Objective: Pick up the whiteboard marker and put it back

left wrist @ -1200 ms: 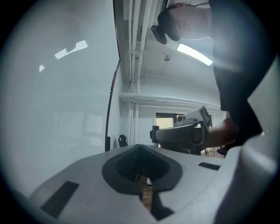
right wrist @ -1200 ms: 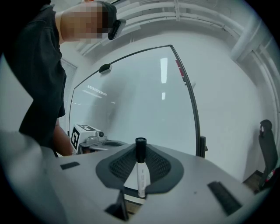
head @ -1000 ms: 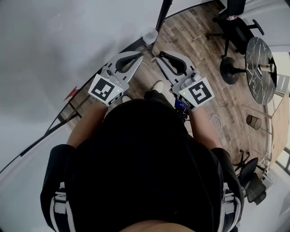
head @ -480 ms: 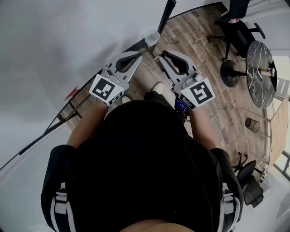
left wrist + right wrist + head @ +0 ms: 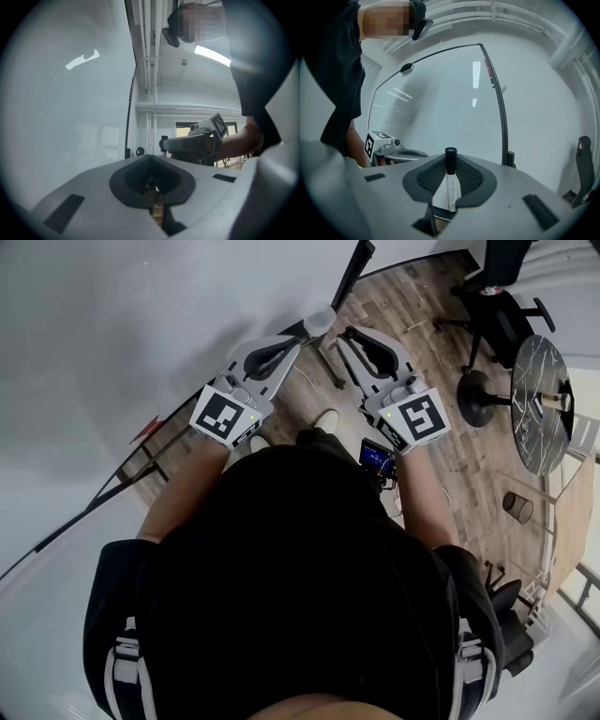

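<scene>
Black-capped, white-barrelled whiteboard marker [image 5: 452, 190] clamped upright in grey right tongs [image 5: 450, 176], cap poking beyond their ribbed pads. Held grey left tongs [image 5: 152, 183] pressed together on nothing, near the right tongs' left side.

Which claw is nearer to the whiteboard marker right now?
Right. The right claw is shut on the whiteboard marker, holding it between its jaws. The left claw sits alongside to the left, shut on nothing, clear of the marker.

A black office chair [image 5: 504, 306] stands near a round, perhaps marble-topped table [image 5: 534, 437] on wooden floor [image 5: 469, 465].
</scene>
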Available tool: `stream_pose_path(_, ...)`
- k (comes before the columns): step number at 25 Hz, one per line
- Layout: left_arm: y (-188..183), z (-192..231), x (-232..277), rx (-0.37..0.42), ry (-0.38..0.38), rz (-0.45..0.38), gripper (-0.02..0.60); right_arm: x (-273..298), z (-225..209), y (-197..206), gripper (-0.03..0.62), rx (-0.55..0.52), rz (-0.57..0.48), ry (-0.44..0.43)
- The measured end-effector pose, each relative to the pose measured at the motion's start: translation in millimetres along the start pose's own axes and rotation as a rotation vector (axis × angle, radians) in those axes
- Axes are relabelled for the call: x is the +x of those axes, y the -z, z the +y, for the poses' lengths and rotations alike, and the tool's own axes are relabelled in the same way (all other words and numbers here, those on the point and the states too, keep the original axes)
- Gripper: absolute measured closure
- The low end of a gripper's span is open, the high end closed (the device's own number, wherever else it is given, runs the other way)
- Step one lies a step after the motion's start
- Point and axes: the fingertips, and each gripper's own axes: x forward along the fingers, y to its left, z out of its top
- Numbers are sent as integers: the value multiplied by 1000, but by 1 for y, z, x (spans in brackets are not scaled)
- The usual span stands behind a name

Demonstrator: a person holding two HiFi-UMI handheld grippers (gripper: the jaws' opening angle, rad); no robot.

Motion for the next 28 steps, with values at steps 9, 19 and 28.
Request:
stream_pose_path(9, 15, 14, 15, -16, -24, 15, 578, 32, -31, 8, 531, -31, 20, -5)
stream_pose_path(19, 37, 35, 26, -4, -79, 27, 578, 68, -61, 54, 531, -31, 76, 47)
stream_pose_path(28, 48, 48, 37, -15, -108, 38, 578, 94, -74, 95, 531, -57, 153, 50)
